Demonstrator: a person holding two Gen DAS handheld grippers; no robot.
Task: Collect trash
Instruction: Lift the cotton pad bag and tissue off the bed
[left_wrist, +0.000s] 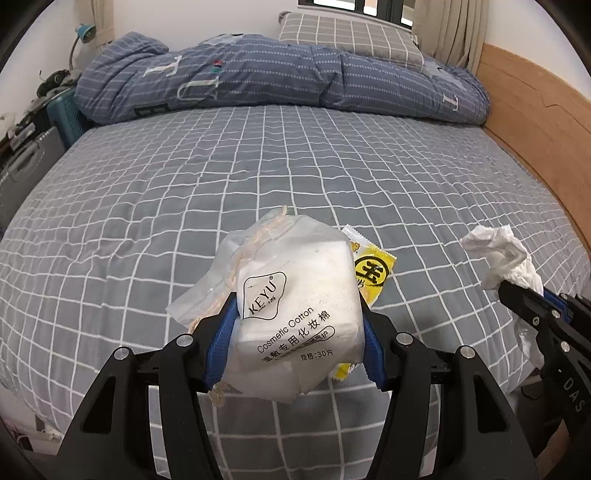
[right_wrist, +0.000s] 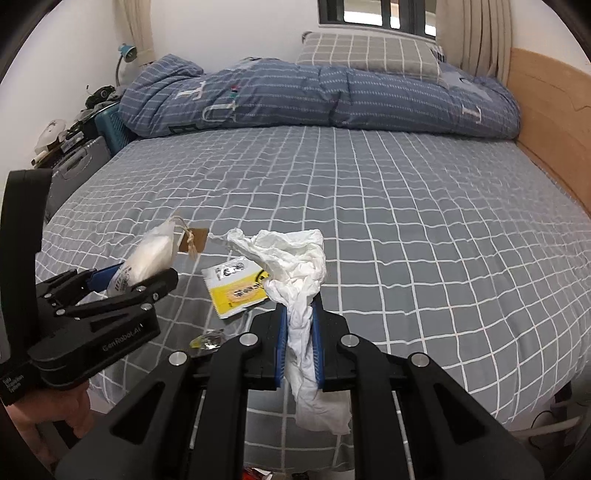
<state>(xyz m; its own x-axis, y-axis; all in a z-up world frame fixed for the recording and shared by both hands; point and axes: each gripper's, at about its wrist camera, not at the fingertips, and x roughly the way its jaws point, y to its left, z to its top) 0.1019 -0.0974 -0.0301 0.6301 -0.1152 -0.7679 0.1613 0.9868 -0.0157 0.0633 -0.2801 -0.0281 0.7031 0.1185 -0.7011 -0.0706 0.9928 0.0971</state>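
The clear plastic pouch of white cosmetic cotton pads (left_wrist: 295, 314), printed "KEYU", is pinched between the blue pads of the left tool (left_wrist: 297, 332) and held above the near edge of the bed with the grey white-checked sheet (left_wrist: 258, 166). The pads fill the pouch. The right tool (right_wrist: 300, 332) is clamped on a crumpled white tissue (right_wrist: 291, 258), which bunches above the pads and hangs down below them.

A flat yellow and white snack wrapper (right_wrist: 236, 291) lies on the sheet near the near edge, between the two tools and just beyond both.

The left wrist view hides most of the wrapper behind the pouch. The right wrist view shows the wrapper almost whole, a brown paper tag on a string (right_wrist: 195, 240) at the pouch's top, and a small clear and yellow scrap (right_wrist: 208, 339) nearer the edge.
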